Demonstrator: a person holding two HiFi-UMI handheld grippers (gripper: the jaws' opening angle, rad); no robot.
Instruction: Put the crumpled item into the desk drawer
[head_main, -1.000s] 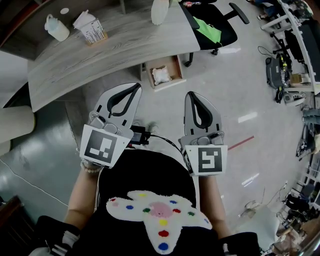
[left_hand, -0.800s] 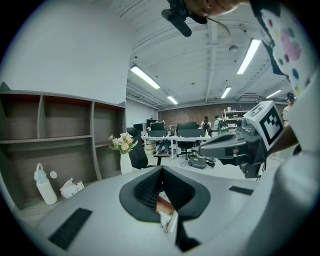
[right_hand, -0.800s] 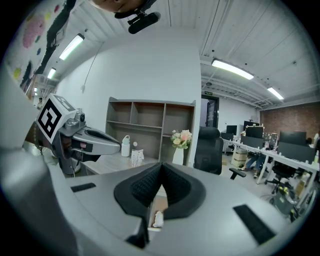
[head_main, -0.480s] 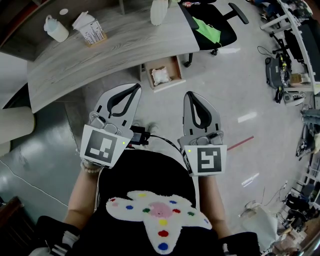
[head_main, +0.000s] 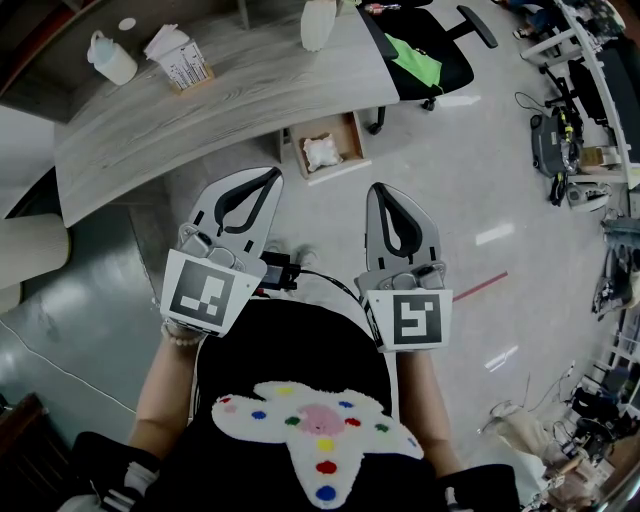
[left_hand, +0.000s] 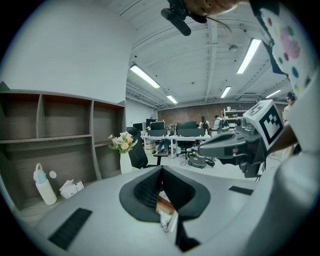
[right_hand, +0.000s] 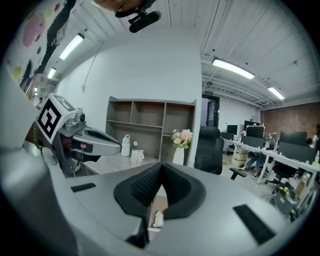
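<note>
The desk drawer (head_main: 345, 128) stands pulled open under the grey wooden desk (head_main: 230, 100), with the white crumpled item (head_main: 322, 150) lying inside it. My left gripper (head_main: 271, 173) and right gripper (head_main: 383, 187) hover side by side over the floor, short of the drawer, both shut with nothing between the jaws. In the left gripper view the shut left gripper (left_hand: 161, 170) points at the crumpled item (left_hand: 165, 218), which shows through the gap below the jaws. The right gripper view shows the shut right gripper (right_hand: 161, 178) above the same crumpled item (right_hand: 158, 218).
On the desk stand a white bottle (head_main: 112, 56), a paper pack (head_main: 181, 56) and a white vase (head_main: 319, 22). A black office chair (head_main: 430, 52) with a green cloth stands right of the drawer. A red strip (head_main: 482, 286) marks the floor.
</note>
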